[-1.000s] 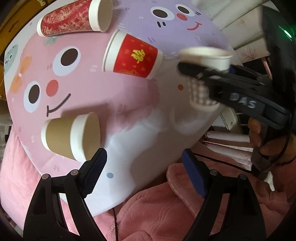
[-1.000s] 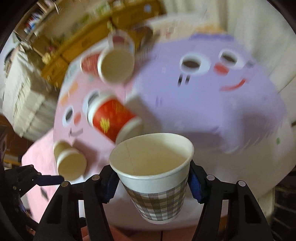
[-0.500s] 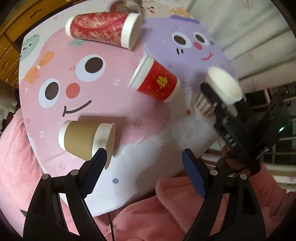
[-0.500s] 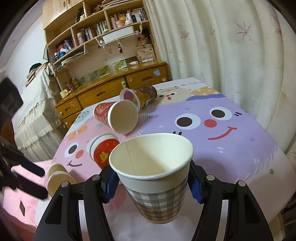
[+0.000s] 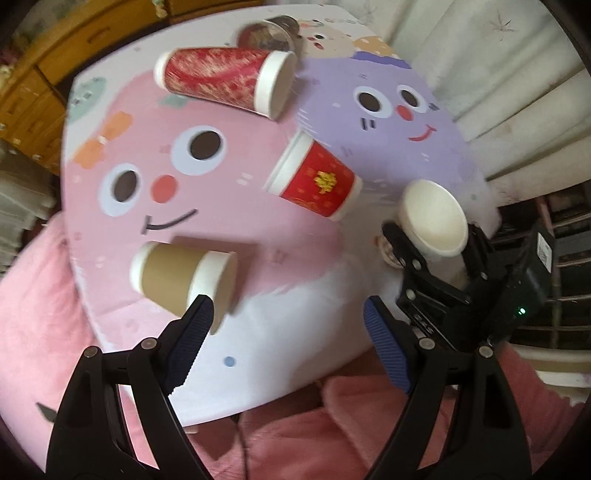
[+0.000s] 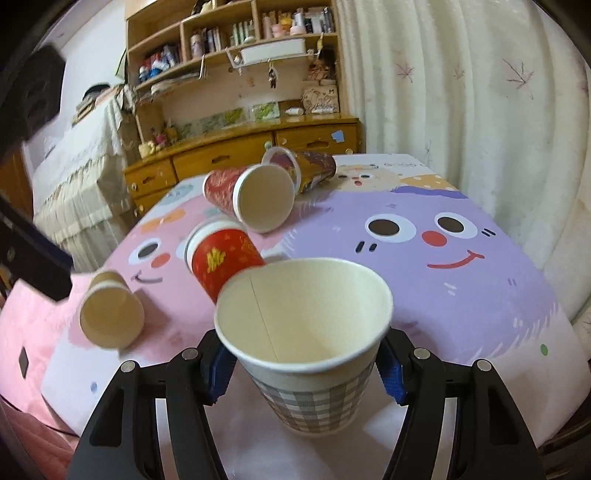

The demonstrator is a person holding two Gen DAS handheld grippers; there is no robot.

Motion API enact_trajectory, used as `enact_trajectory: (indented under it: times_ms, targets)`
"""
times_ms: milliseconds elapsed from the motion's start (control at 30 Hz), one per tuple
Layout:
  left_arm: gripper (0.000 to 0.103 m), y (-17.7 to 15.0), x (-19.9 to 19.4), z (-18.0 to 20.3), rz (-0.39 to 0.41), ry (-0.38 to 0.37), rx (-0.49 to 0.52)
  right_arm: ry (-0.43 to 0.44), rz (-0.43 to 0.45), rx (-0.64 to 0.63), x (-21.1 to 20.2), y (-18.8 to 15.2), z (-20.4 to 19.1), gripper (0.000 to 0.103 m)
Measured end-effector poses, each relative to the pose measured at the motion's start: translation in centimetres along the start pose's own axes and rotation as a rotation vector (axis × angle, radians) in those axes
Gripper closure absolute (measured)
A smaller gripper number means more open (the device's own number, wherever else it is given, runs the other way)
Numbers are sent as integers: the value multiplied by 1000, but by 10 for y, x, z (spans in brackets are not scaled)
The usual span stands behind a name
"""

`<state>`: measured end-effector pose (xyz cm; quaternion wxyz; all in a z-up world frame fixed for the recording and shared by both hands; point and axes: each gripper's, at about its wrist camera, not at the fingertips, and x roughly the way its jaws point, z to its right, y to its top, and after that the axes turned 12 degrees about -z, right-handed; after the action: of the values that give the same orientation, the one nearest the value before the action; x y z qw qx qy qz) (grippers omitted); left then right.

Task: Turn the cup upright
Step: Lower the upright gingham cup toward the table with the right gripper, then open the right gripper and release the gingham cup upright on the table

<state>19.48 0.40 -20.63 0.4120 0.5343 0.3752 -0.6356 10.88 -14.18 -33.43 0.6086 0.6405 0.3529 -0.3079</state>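
Note:
My right gripper [image 6: 304, 373] is shut on a grey checked paper cup [image 6: 314, 398], mouth up, just above or on the table's white near edge; contact is unclear. It also shows in the left wrist view [image 5: 434, 218], held by the right gripper [image 5: 432, 240]. My left gripper [image 5: 284, 343] is open and empty above the near table edge, close to a brown cup [image 5: 184, 273] lying on its side. A red cup [image 5: 317, 181] with a gold sign, a dark red patterned cup [image 5: 225, 79] and a clear cup [image 5: 267, 33] also lie on their sides.
The round table [image 5: 258, 343] has a pink and purple cartoon-face cover. A pink blanket [image 5: 37, 314] lies below the near edge. A white curtain [image 6: 461, 81] hangs at the right; wooden drawers and shelves [image 6: 240, 147] stand behind the table.
The right gripper has lowered the checked cup toward the table near the front edge. The left wrist view has shifted, so the lying cups appear lower and further left.

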Motion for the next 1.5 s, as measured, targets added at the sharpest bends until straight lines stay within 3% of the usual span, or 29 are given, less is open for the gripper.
enact_trajectory:
  times_ms: [67, 167, 233, 433, 567, 667, 833, 1033, 1200, 1267, 1500]
  targets:
    - [22, -1, -1, 4, 2, 21, -28, -1, -57, -27, 4, -3, 0, 37]
    - [22, -2, 0, 7, -2, -10, -99, -7, -123, -82, 5, -7, -1, 17]
    - [22, -5, -1, 9, 13, -21, -169, 11, -134, -100, 0, -9, 1, 15]
    - [22, -25, -20, 20, 99, 23, -366, 64, -214, -152, -29, -16, 12, 13]
    - [22, -47, -34, 31, 146, 110, -459, 134, -275, -147, -66, -17, 29, 13]
    - [22, -67, -46, 42, 197, 157, -481, 170, -329, -115, -91, -12, 46, 12]
    - [22, -98, -71, 68, 295, 231, -497, 139, -374, 0, -134, -3, 78, 12]
    - [22, -137, -104, 112, 497, 331, -425, 64, -316, 83, -193, 7, 103, 12]
    - [22, -154, -123, 149, 573, 292, -318, 69, -200, 76, -250, 17, 112, 12]
    - [22, -158, -128, 160, 590, 288, -315, 62, -141, 26, -273, 22, 109, 12]
    - [22, -180, -155, 182, 695, 164, -360, 84, 2, -71, -346, 34, 93, 8]
